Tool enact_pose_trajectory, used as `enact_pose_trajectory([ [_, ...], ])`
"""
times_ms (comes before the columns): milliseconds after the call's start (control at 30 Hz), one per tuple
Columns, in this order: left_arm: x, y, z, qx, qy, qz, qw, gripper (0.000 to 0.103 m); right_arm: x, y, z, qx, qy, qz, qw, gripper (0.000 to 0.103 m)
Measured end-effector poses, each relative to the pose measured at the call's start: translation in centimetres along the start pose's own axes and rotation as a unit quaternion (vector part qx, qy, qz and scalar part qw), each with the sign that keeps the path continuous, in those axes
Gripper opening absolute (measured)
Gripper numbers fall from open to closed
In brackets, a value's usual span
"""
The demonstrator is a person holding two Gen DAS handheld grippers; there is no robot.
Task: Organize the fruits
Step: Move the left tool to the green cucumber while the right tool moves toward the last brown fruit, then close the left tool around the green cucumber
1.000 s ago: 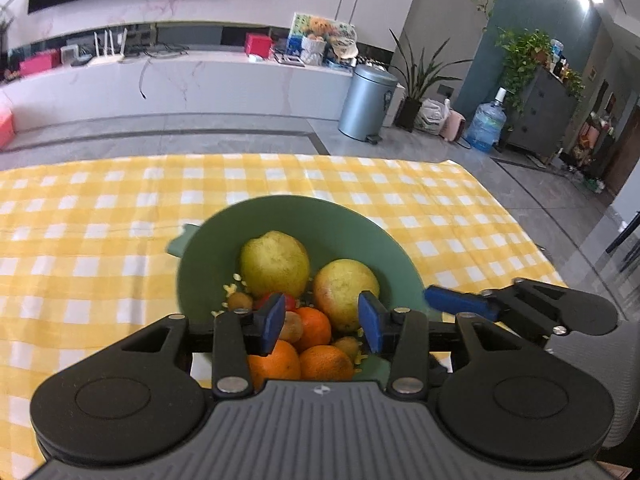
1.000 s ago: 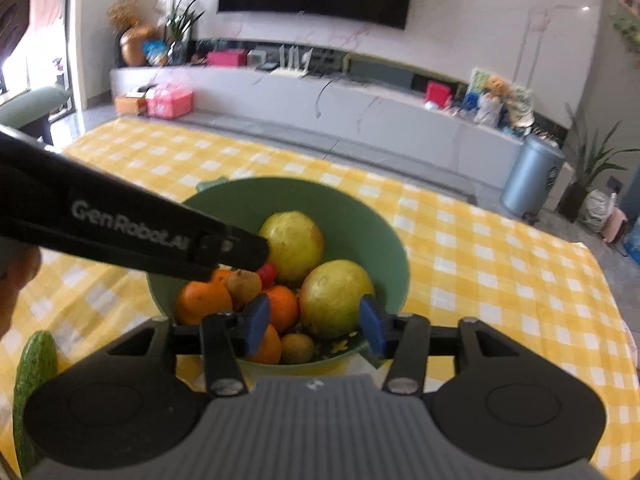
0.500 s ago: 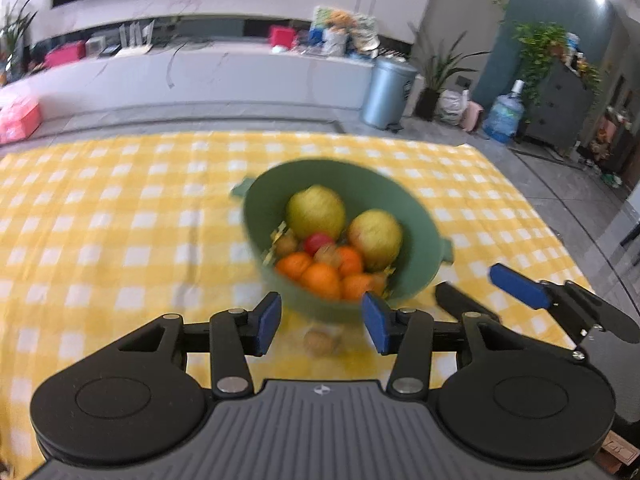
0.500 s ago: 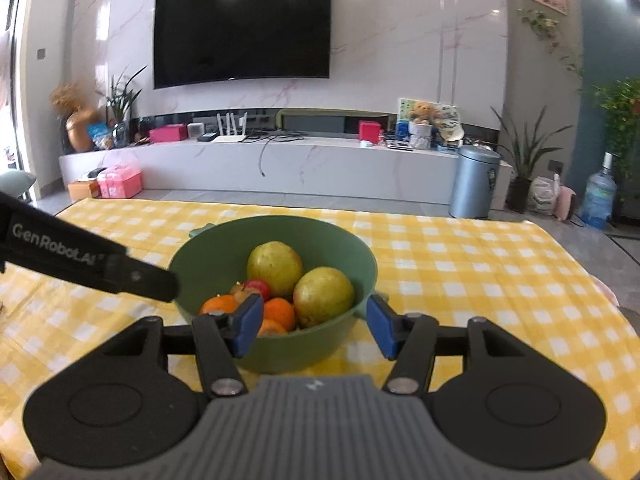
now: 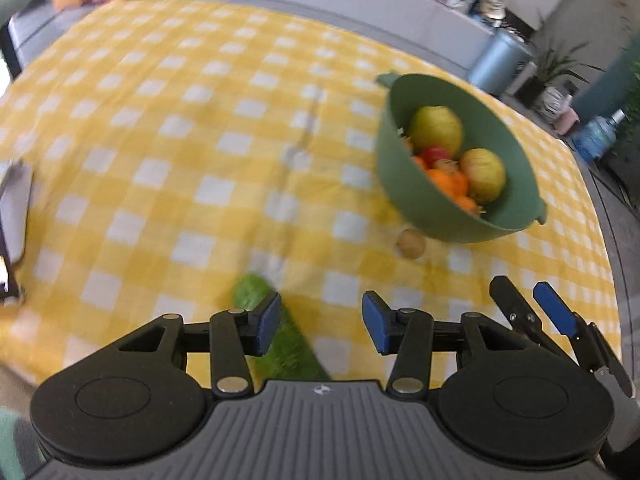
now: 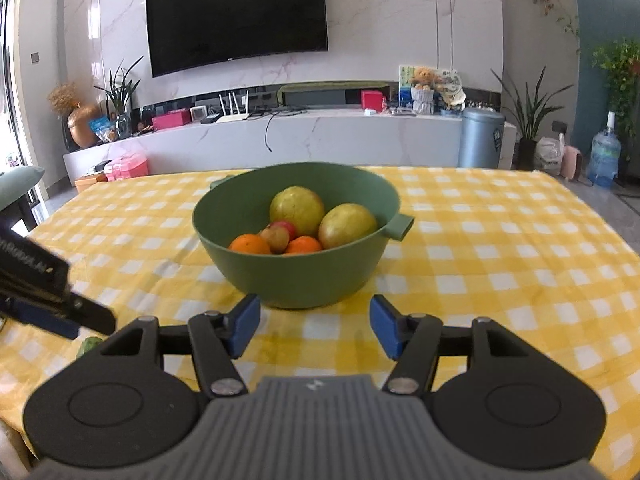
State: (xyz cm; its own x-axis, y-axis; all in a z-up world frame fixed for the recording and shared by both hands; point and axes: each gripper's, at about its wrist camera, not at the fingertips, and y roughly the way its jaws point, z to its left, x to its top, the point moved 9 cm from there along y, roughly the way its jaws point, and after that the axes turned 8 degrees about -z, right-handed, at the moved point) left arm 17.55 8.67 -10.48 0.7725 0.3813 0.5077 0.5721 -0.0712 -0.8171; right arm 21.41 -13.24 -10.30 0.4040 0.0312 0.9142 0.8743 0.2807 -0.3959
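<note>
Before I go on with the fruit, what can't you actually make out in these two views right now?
- Green vegetable: left wrist view, motion-blurred, near end hidden behind the left hand-held gripper; type unclear.
- Small brown fruit beside the bowl: blurred, kind unclear.
- Fruit low in the bowl: right wrist view, hidden by its wall.
- Flat grey object: cut off by the left edge.

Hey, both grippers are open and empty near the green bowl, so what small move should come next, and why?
Probably lower the left gripper onto the green cucumber lying right under its open fingers. It holds nothing, and the cucumber lies on the tablecloth outside the green bowl where the other fruit sits. A small brown fruit beside the bowl is also loose, but farther off.
</note>
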Motion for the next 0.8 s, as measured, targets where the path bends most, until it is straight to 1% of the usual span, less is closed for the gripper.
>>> enact_pose_trajectory([
  [67, -0.7, 0.1, 0.6, 0.000, -0.012, 0.014, 0.9998, 0.055, -0.2, 0.3, 0.0, 0.001, 0.006, 0.005, 1.000, 0.058],
  [200, -2.3, 0.7, 1.4, 0.011, -0.033, 0.034, 0.9988, 0.055, -0.1, 0.5, -0.2, 0.005, 0.019, 0.008, 1.000, 0.059],
  [300, -2.6, 0.7, 1.6, 0.032, -0.039, 0.026, 0.9984, 0.055, -0.2, 0.4, -0.5, 0.007, 0.028, 0.008, 1.000, 0.060],
  [367, -2.7, 0.6, 1.7, 0.038, -0.050, 0.020, 0.9978, 0.056, -0.3, 0.4, -0.5, 0.009, 0.032, 0.010, 0.999, 0.060],
  [400, -2.7, 0.6, 1.7, 0.042, -0.052, 0.016, 0.9976, 0.058, -0.3, 0.5, -0.5, 0.011, 0.032, 0.011, 0.999, 0.060],
  [467, -2.9, 0.7, 1.8, 0.055, -0.050, 0.013, 0.9971, 0.058, -0.3, 0.6, -0.5, 0.013, 0.035, 0.014, 0.999, 0.060],
  [567, -3.4, 1.0, 1.9, 0.076, -0.042, 0.016, 0.9961, 0.061, -0.5, 0.9, -0.5, 0.017, 0.038, 0.020, 0.999, 0.060],
  [667, -3.6, 1.3, 2.0, 0.090, -0.035, 0.015, 0.9953, 0.062, -0.7, 0.9, -0.3, 0.021, 0.039, 0.024, 0.999, 0.060],
  [800, -4.5, 2.2, 2.5, 0.097, -0.038, 0.028, 0.9942, 0.061, -0.8, 1.1, -0.2, 0.025, 0.038, 0.028, 0.999, 0.060],
])
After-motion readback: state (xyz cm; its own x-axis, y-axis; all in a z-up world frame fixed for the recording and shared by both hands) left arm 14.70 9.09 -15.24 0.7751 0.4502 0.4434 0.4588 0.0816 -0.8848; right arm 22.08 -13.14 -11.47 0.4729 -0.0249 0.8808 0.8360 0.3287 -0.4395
